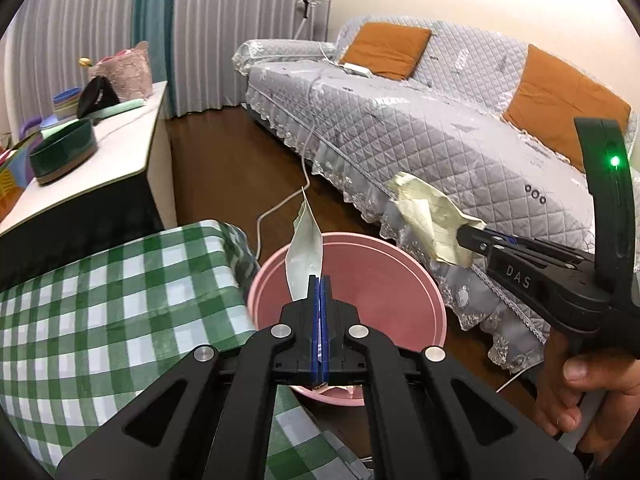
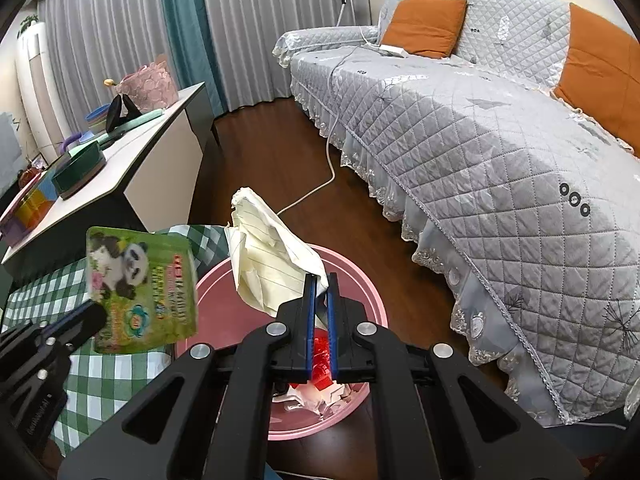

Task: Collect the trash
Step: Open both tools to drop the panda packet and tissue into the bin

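Observation:
My left gripper [image 1: 319, 280] is shut on a flat snack packet [image 1: 306, 256], held upright over the pink basin [image 1: 404, 258]. The right wrist view shows the packet's green panda print [image 2: 140, 288], with the left gripper [image 2: 94, 318] at its lower left edge. My right gripper [image 2: 321, 280] is shut on a corner of crumpled lined paper [image 2: 272, 260], with its jaws a little apart around it, above the basin [image 2: 362, 276]. From the left wrist view the right gripper [image 1: 466, 236] and its paper [image 1: 428, 216] hang just right of the basin's far rim. Red and white trash [image 2: 320, 392] lies in the basin.
A table with a green checked cloth [image 1: 100, 300] stands left of the basin. A grey quilted sofa [image 1: 400, 120] with orange cushions runs along the right. A white cabinet [image 1: 132, 148] carries bowls and a bag. A white cable [image 1: 280, 204] crosses the wooden floor. A hand [image 1: 580, 392] grips the right tool.

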Available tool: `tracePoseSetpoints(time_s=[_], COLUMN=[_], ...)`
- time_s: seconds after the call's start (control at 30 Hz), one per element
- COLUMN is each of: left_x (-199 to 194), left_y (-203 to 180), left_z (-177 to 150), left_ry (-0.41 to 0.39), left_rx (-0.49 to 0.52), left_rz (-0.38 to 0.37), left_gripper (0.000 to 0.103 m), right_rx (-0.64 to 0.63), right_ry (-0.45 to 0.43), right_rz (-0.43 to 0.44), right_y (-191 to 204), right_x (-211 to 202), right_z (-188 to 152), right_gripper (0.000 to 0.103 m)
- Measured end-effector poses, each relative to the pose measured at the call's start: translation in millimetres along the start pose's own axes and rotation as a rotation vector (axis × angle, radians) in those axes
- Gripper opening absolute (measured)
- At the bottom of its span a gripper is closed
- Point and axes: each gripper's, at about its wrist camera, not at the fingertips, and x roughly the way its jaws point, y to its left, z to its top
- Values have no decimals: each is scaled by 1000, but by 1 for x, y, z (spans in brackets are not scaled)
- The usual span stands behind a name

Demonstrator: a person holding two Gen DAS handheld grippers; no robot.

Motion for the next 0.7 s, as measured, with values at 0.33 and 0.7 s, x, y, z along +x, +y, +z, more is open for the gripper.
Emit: tracePoseSetpoints(time_s=[0.33, 0.7], left_x=[-7, -58], left_y=[-3, 18], left_z=[5, 8], left_ry=[-1, -64], left_rx=[14, -21], left_rz=[7, 56], left_gripper=[26, 65], right_rx=[12, -7], right_ry=[-4, -89], right_rz=[-12, 1], right_y=[2, 23], right_x=[-3, -41], right_z=[1, 8], right_gripper=[57, 94])
